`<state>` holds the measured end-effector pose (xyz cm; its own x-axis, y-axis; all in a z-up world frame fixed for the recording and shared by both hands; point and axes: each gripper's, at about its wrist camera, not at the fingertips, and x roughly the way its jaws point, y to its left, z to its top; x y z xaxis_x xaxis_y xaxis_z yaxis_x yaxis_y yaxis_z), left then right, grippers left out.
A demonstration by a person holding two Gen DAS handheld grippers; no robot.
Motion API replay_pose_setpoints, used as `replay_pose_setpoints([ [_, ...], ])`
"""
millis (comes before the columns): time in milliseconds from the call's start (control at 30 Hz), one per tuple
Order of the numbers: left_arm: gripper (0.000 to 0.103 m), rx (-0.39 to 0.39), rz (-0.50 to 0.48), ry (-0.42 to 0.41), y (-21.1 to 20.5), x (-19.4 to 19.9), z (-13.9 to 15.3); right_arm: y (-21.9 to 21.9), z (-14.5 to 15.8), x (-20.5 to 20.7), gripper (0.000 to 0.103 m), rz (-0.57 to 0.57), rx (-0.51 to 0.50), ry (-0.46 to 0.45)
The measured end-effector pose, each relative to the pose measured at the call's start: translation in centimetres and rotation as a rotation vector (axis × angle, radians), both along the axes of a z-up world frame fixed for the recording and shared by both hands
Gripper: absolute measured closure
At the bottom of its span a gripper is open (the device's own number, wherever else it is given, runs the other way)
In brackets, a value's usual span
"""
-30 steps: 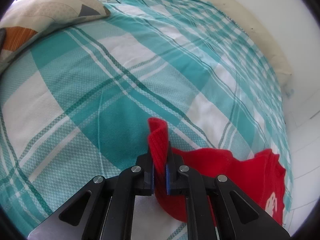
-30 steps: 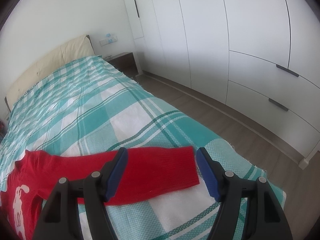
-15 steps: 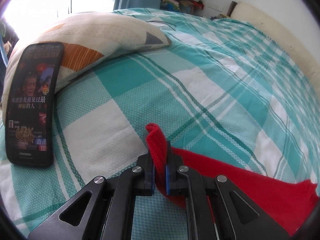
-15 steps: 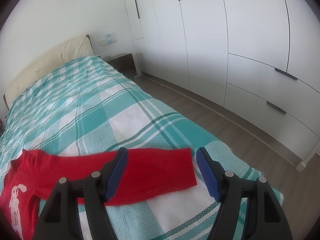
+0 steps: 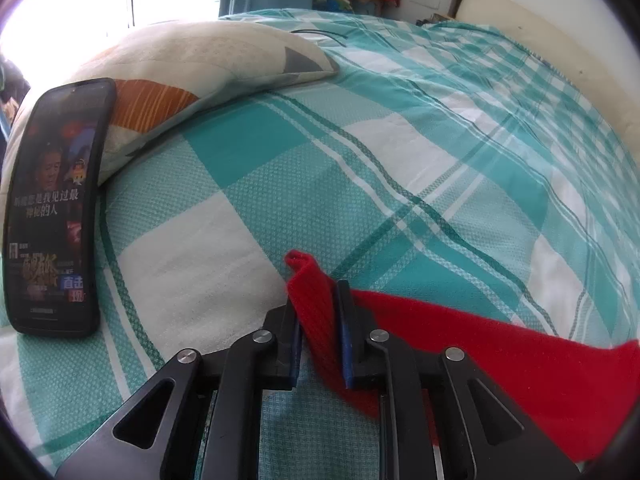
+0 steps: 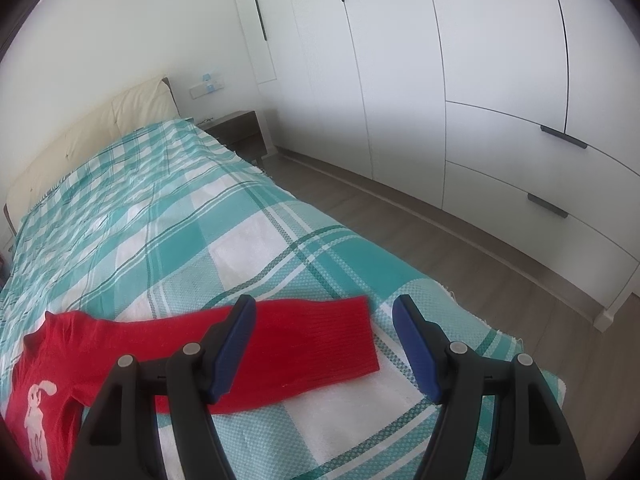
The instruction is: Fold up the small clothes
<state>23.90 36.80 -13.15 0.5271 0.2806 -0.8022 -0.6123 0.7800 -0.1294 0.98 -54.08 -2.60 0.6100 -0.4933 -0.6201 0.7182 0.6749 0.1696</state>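
Observation:
A small red sweater [image 6: 80, 356] with a white figure on its chest lies on a teal and white checked bedspread [image 6: 168, 232]. My left gripper [image 5: 319, 312] is shut on the cuff of one red sleeve [image 5: 310, 296], which stands up between the jaws; the sleeve trails off to the right [image 5: 500, 360]. My right gripper [image 6: 324, 344] is open and empty, hovering over the other sleeve [image 6: 312, 344], which lies flat and stretched out toward the bed's right edge.
A black phone [image 5: 52, 208] with a lit screen leans against a patterned pillow [image 5: 192, 60] at the left. A cream headboard [image 6: 92, 136], a dark nightstand [image 6: 240, 128] and white wardrobes [image 6: 460, 80] stand beyond. The wooden floor [image 6: 460, 256] lies right of the bed.
My left gripper has swung left with the sleeve cuff, pulling the sleeve out; the phone and pillow came into view. The right gripper stayed open and barely moved.

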Motion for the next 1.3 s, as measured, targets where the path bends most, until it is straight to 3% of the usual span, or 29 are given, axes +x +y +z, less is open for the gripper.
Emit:
replay_pose_setpoints([
  [33, 0.067, 0.0, -0.008, -0.004, -0.2, -0.1, 0.2, 0.0, 0.0, 0.0, 0.033, 0.0, -0.001, 0.002],
  [67, 0.045, 0.007, -0.012, -0.005, -0.4, -0.3, 0.5, 0.0, 0.0, 0.1, 0.033, 0.0, -0.002, 0.002],
  [100, 0.029, 0.029, -0.009, -0.001, -0.7, -0.4, 0.8, 0.0, 0.1, 0.1, 0.033, 0.0, -0.004, 0.003],
  [167, 0.022, 0.092, 0.013, 0.03, -1.4, -0.6, 1.4, 0.1, 0.1, 0.1, 0.031, -0.004, -0.007, 0.001],
  [267, 0.022, 0.127, 0.065, 0.082, -1.6, -1.2, 2.1, 0.1, 0.3, -0.1, 0.03, -0.008, -0.007, -0.009],
  [367, 0.022, 0.167, 0.04, 0.05, -3.5, -2.3, 4.0, 0.0, 0.5, -0.4, 0.03, -0.013, -0.014, -0.021],
  [467, 0.022, 0.198, -0.089, 0.001, -7.5, -3.2, 6.3, 0.2, 0.9, -0.6, 0.03, -0.021, -0.037, -0.03],
  [600, 0.013, 0.148, -0.31, -0.07, -13.8, -4.8, 8.7, 1.0, 1.9, -0.9, 0.03, -0.026, -0.097, -0.055],
  [700, 0.01, 0.107, -0.44, -0.119, -17.8, -5.8, 9.5, 2.1, 2.9, -1.5, 0.029, -0.013, -0.149, -0.103],
  [800, 0.008, 0.08, -0.509, -0.146, -20.3, -5.6, 9.1, 3.6, 3.5, -2.2, 0.023, 0.024, -0.17, -0.152],
  [933, 0.008, 0.044, -0.528, -0.165, -21.1, -5.2, 6.8, 5.5, 3.5, -1.9, 0.022, 0.102, -0.17, -0.166],
  [1033, 0.008, 0.067, -0.526, -0.148, -21.2, -4.8, 5.3, 6.5, 3.2, -0.9, 0.021, 0.158, -0.188, -0.144],
  [1300, 0.008, 0.099, -0.54, -0.15, -21.9, -4.3, 5.3, 7.2, 2.0, 1.3, 0.021, 0.216, -0.184, -0.09],
])
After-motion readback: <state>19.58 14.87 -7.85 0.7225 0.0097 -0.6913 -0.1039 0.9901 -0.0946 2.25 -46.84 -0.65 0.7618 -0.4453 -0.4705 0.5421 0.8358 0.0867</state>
